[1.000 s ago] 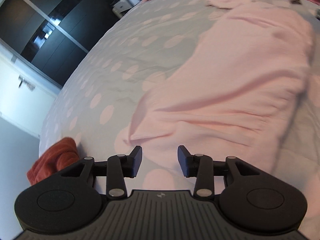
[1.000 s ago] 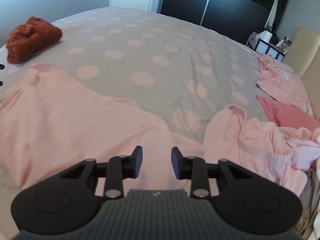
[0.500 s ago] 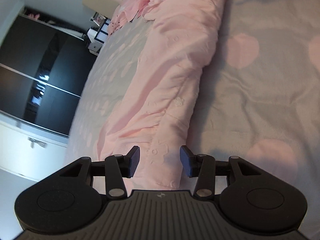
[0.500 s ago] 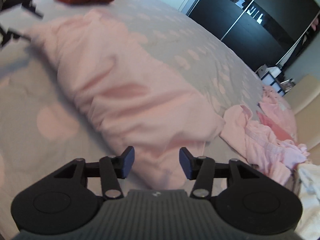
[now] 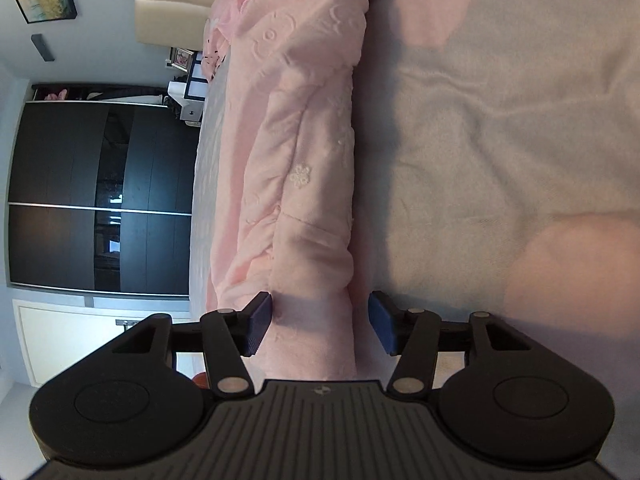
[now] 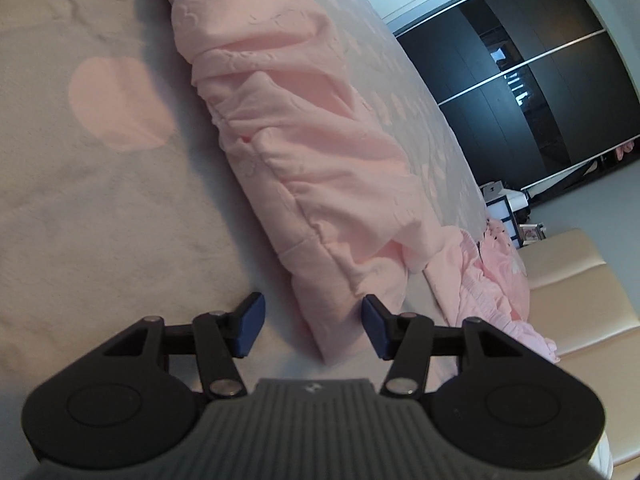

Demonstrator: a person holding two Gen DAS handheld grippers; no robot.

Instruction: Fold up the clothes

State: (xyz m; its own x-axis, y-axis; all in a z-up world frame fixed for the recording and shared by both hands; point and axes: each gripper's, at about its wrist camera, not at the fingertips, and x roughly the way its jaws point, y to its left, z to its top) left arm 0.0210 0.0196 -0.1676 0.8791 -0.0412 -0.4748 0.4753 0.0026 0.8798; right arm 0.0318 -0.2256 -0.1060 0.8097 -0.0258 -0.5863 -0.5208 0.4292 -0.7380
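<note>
The left gripper [image 5: 319,322] is opening its jaws, which are standing spread on either side of one end of the pale pink embossed fabric garment [image 5: 308,184]; the left pad seems to be brushing the cloth while the right one is standing clear, so nothing is being pinched. The right gripper [image 6: 310,328] is closing its jaws, still apart, with the garment's other end [image 6: 304,168] lying partly between them and nearer the right pad, not clamped. The garment is lying bunched into a long roll along the grey bed cover with large pink dots [image 5: 500,140]. Beyond its far end a heap of other pink clothes [image 6: 496,276] is resting beside a cream padded headboard [image 6: 580,300], and a dark sliding-door wardrobe [image 5: 100,196] is standing past the bed.
</note>
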